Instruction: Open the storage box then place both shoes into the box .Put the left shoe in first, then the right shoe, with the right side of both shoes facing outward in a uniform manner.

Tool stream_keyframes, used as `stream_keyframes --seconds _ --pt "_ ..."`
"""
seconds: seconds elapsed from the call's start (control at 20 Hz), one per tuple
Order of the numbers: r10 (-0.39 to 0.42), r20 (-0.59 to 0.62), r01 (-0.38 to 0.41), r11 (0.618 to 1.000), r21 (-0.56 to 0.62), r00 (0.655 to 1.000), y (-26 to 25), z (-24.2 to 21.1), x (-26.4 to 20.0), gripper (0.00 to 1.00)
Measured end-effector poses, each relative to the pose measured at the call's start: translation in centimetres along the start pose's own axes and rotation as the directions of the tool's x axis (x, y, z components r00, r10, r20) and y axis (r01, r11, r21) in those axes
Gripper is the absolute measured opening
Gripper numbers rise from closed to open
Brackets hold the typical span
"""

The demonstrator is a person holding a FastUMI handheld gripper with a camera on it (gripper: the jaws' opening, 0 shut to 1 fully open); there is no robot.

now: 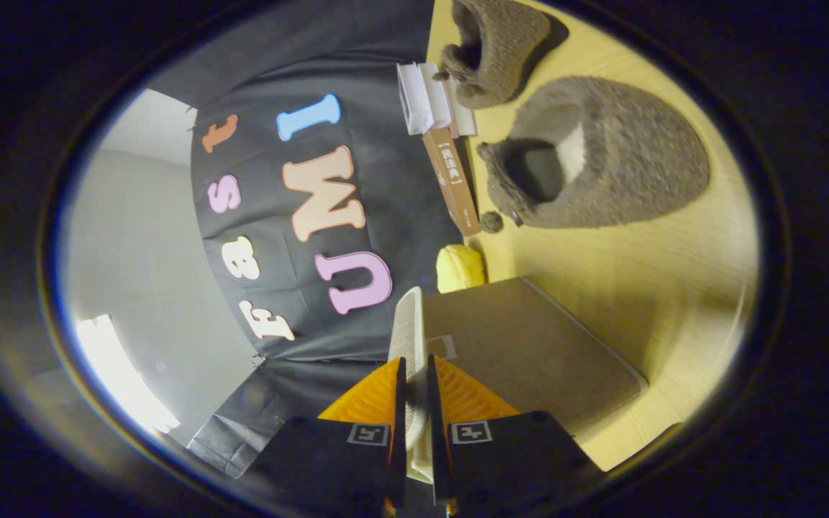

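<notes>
My gripper (414, 368) is shut on the thin pale lid (409, 332) of the storage box, both fingers pressing on its edge. The lid stands up from the grey-brown fabric storage box (529, 352), which sits on the wooden table just ahead of the fingers. Beyond the box lie two fuzzy grey-brown shoes. The nearer shoe (601, 155) shows its dark opening toward the wall. The farther shoe (495, 50) lies behind it, close to the table's back.
A brown book (452, 180) and a white holder (425, 97) stand along the wall beside the shoes. A small yellow object (460, 267) sits between the box and the book. Bare tabletop (673, 288) lies between the box and the nearer shoe.
</notes>
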State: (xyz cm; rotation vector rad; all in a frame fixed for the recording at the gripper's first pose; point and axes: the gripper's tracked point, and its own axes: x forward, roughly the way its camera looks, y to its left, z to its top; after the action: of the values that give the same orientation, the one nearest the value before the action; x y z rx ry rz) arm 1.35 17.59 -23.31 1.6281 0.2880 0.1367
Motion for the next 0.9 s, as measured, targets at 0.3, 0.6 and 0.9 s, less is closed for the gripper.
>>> stream_keyframes --seconds 0.3,0.6,0.9 --pt "0.077 -0.03 -0.079 0.995 -0.062 0.997 4.9 -0.7 0.0 0.13" --pt "0.167 -0.098 -0.179 0.975 -0.128 0.981 12.1 -4.4 1.0 0.11" --pt "0.18 -0.171 -0.216 0.952 -0.219 0.969 15.4 -11.0 3.1 0.15"
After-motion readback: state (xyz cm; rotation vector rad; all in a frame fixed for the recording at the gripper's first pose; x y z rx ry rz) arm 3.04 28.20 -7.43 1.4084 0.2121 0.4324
